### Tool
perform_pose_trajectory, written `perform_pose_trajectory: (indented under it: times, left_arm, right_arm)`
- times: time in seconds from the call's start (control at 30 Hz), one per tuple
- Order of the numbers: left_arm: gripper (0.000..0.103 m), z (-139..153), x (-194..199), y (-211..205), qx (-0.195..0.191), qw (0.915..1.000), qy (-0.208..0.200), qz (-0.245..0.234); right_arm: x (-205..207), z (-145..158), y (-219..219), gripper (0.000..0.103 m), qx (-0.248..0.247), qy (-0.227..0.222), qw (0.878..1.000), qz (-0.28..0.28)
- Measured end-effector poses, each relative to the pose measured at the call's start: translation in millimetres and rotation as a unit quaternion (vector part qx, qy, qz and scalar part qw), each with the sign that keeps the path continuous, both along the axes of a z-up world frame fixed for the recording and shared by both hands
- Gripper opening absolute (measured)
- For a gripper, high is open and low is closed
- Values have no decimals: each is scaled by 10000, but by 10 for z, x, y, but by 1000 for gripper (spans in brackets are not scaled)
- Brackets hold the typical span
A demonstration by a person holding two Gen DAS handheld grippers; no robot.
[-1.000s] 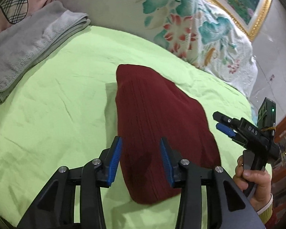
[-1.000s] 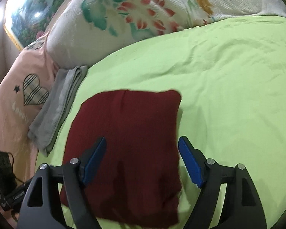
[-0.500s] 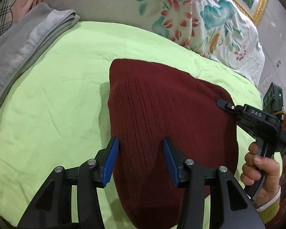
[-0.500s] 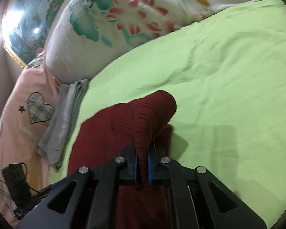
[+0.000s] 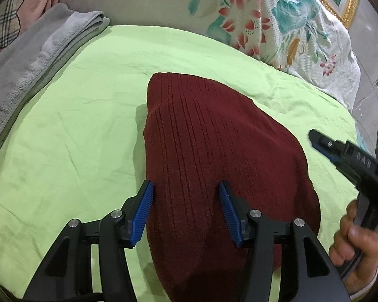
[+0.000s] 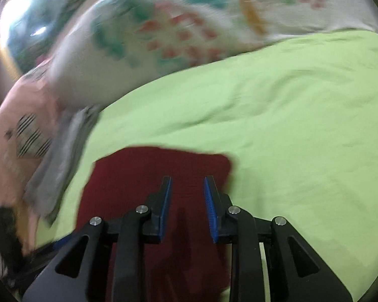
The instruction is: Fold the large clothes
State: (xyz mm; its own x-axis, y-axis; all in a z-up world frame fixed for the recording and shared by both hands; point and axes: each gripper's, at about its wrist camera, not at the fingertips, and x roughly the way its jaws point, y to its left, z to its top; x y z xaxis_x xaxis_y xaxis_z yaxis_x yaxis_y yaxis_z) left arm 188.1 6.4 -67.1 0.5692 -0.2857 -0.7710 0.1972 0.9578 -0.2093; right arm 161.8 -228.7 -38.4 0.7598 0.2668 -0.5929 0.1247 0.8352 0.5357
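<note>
Right wrist view motion-blurred (pillow (image 6: 163, 37) print unreadable); sweater (image 5: 214, 163) near end cropped.

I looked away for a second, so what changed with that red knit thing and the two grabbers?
The right gripper pinched the dark red sweater near its edge, lifted it, and let go; its jaws are opening with nothing pinched. The left gripper moved in over the sweater, open. The folded grey towel and green sheet stayed put.

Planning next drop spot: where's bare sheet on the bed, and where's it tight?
Free: green bedsheet between the folded grey towel and the dark red knitted garment; also the wide stretch on the garment's other side, below the floral pillow. Crowded: over the garment, where the left gripper and right gripper work.
</note>
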Motion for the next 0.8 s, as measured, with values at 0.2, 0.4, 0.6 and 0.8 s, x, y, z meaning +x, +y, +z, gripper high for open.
perform_pose_trajectory:
  times: [0.2,0.4,0.6,0.8]
  left_arm:
    - [54,-9,-10,-32,104,9999,-49,-51]
    - [54,-8,-24,-39,145,9999,-59,-40]
    - [54,77,167,143,-259,9995,149,-128]
    - [58,3,828,312,-962,9928,705,-59]
  right_arm:
    - [246,-469,217,28,-47,659,9973,320]
    - [277,-515,113,31,124,738,9968,275]
    - [123,-421,43,32,299,536,9978,253]
    - [202,-181,105,34,336,246,9982,430]
